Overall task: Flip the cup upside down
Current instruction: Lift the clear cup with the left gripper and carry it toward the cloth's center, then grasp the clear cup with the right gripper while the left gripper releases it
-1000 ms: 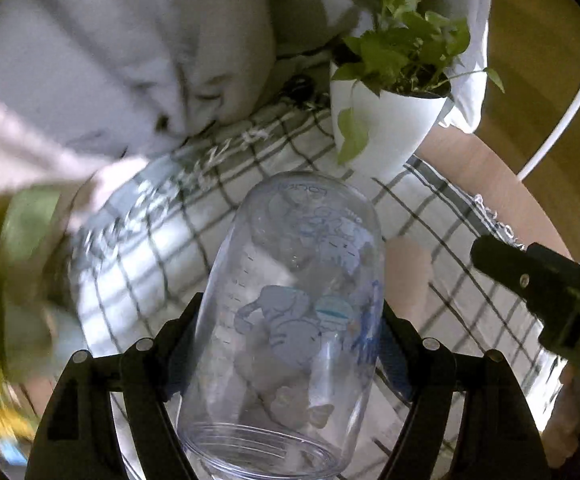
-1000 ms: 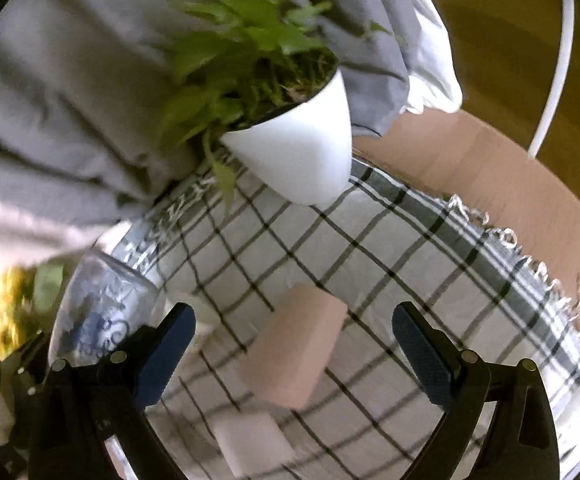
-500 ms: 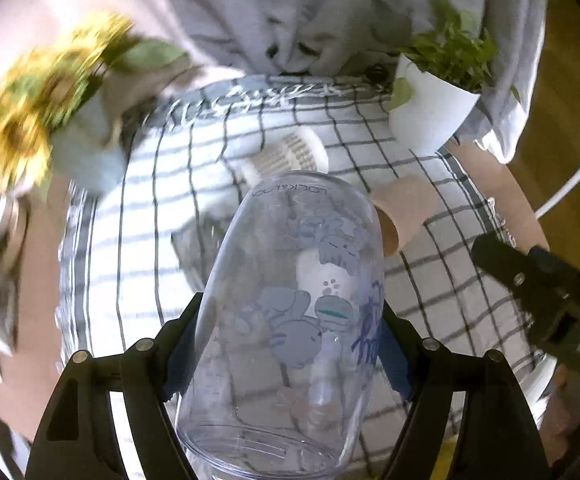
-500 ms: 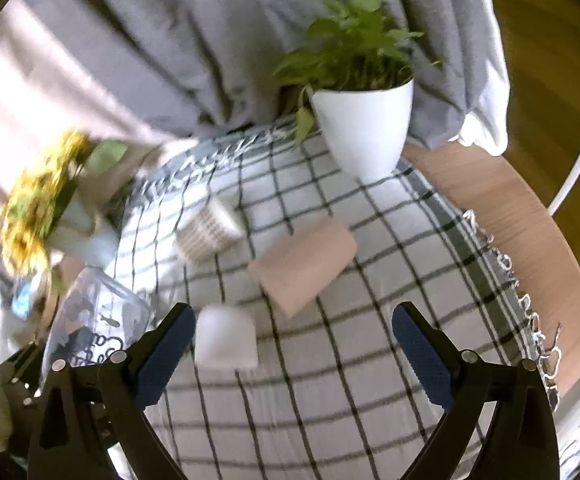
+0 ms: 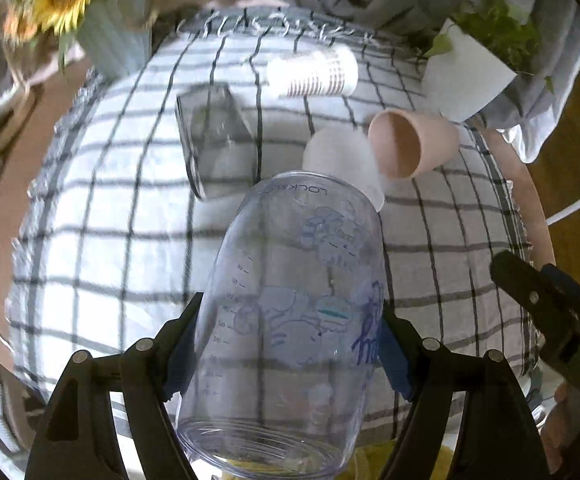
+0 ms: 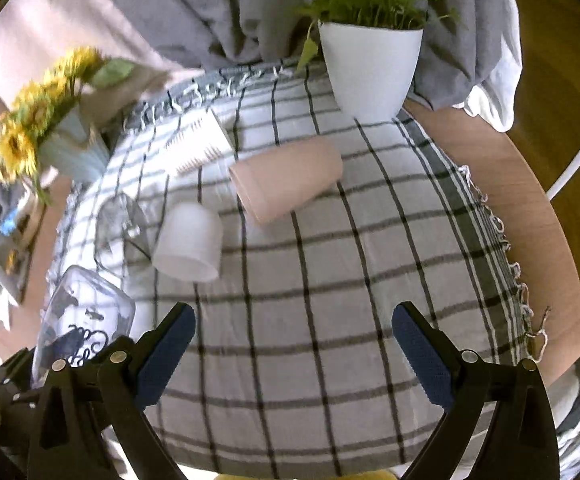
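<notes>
Both left tongs [image 5: 290, 344] fingers clamp clear cup [image 5: 285, 320].

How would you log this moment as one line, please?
left gripper: shut on clear cup, base forward | right gripper: open, empty

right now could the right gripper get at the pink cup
Probably yes. The right gripper is open and empty, and the pink cup lies on its side straight ahead on the checked cloth, with only bare cloth between them.
</notes>
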The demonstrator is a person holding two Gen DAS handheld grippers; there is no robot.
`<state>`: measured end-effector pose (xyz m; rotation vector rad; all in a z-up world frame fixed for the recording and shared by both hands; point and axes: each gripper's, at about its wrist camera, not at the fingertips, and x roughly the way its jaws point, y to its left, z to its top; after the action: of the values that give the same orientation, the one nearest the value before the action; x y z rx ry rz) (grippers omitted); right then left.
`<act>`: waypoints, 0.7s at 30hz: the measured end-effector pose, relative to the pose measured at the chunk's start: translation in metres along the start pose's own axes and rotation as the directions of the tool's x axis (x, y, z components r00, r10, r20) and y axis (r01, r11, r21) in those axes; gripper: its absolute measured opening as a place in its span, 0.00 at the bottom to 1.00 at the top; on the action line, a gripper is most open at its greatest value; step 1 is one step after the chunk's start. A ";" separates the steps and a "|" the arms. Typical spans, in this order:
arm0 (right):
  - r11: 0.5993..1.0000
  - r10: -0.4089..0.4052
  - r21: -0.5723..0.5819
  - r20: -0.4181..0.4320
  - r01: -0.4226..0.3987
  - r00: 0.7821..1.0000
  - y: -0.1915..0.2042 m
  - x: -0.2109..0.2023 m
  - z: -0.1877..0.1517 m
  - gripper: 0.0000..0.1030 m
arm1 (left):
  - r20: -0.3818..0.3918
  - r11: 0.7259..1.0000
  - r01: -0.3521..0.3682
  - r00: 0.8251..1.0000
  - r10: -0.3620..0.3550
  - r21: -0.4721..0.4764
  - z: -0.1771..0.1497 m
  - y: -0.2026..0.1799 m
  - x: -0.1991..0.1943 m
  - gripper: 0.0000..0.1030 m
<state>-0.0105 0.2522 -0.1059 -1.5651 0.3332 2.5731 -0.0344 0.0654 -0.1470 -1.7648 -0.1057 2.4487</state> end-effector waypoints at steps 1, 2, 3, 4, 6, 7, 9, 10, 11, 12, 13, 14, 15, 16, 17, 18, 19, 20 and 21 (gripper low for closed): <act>1.000 -0.006 -0.014 -0.007 0.006 1.000 -0.001 0.002 -0.002 0.96 | -0.004 1.000 0.006 1.000 -0.006 -0.012 -0.003 -0.001 0.006 0.75; 0.999 -0.015 -0.028 -0.015 0.014 1.000 -0.002 0.004 -0.004 0.96 | -0.007 1.000 0.012 1.000 -0.012 -0.019 -0.005 -0.002 0.010 0.75; 0.999 -0.020 -0.038 -0.018 0.020 1.000 -0.003 0.005 -0.005 0.96 | -0.013 1.000 0.011 1.000 -0.012 -0.027 -0.006 -0.003 0.015 0.75; 0.998 -0.026 -0.051 -0.021 0.025 0.999 -0.004 0.007 -0.007 0.96 | -0.016 0.999 0.006 1.000 -0.007 -0.036 -0.008 -0.004 0.020 0.75; 0.997 -0.038 -0.068 -0.024 0.037 0.999 -0.007 0.008 -0.009 0.96 | -0.009 0.999 0.004 1.000 -0.004 -0.047 -0.009 -0.007 0.027 0.75; 0.996 -0.044 -0.077 -0.023 0.042 0.999 -0.008 0.010 -0.010 0.96 | -0.004 0.998 0.002 1.000 -0.002 -0.058 -0.010 -0.008 0.031 0.75; 0.994 -0.055 -0.091 -0.021 0.053 0.998 -0.012 0.013 -0.012 0.96 | 0.014 0.997 0.011 1.000 -0.010 -0.070 -0.009 -0.009 0.037 0.75; 0.994 -0.054 -0.096 -0.018 0.052 0.998 -0.013 0.014 -0.012 0.96 | 0.016 0.997 0.010 1.000 -0.009 -0.075 -0.009 -0.009 0.040 0.75; 0.993 -0.056 -0.100 -0.018 0.054 0.998 -0.014 0.016 -0.012 0.96 | 0.015 0.997 0.009 1.000 -0.008 -0.077 -0.008 -0.010 0.042 0.75; 0.993 -0.061 -0.106 -0.019 0.058 0.998 -0.015 0.018 -0.013 0.96 | 0.009 0.997 0.005 1.000 -0.004 -0.081 -0.007 -0.010 0.045 0.75; 0.993 -0.058 -0.109 -0.023 0.056 0.998 -0.016 0.021 -0.013 0.96 | 0.001 0.996 0.001 1.000 0.000 -0.087 -0.007 -0.010 0.049 0.75; 0.992 -0.060 -0.109 -0.028 0.057 0.998 -0.017 0.023 -0.013 0.96 | -0.004 0.996 -0.002 1.000 0.001 -0.088 -0.008 -0.010 0.051 0.75; 0.992 -0.062 -0.110 -0.037 0.057 0.997 -0.018 0.027 -0.014 0.96 | -0.007 0.996 -0.004 1.000 0.004 -0.090 -0.008 -0.010 0.052 0.75; 0.992 -0.059 -0.111 -0.043 0.054 0.997 -0.019 0.029 -0.014 0.96 | -0.010 0.996 -0.010 1.000 0.009 -0.092 -0.009 -0.011 0.055 0.75; 0.992 -0.061 -0.112 -0.048 0.055 0.997 -0.020 0.031 -0.014 0.96 | -0.015 0.996 -0.016 1.000 0.014 -0.091 -0.010 -0.012 0.057 0.75; 0.992 -0.062 -0.114 -0.051 0.056 0.997 -0.021 0.033 -0.015 0.96 | -0.018 0.996 -0.018 1.000 0.016 -0.091 -0.011 -0.013 0.058 0.75; 0.992 -0.059 -0.114 -0.051 0.053 0.997 -0.021 0.034 -0.016 0.96 | -0.026 0.996 -0.021 0.999 0.019 -0.088 -0.011 -0.013 0.059 0.75; 0.992 -0.058 -0.116 -0.052 0.052 0.997 -0.022 0.035 -0.016 0.96 | -0.030 0.996 -0.028 0.999 0.025 -0.084 -0.012 -0.014 0.060 0.75; 0.992 -0.058 -0.117 -0.053 0.052 0.997 -0.022 0.035 -0.016 0.96 | -0.033 0.996 -0.042 0.999 0.039 -0.077 -0.011 -0.016 0.060 0.75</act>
<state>-0.0084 0.2688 -0.1471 -1.6626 0.1464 2.5517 -0.0415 0.0897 -0.2054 -1.8547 -0.1666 2.4754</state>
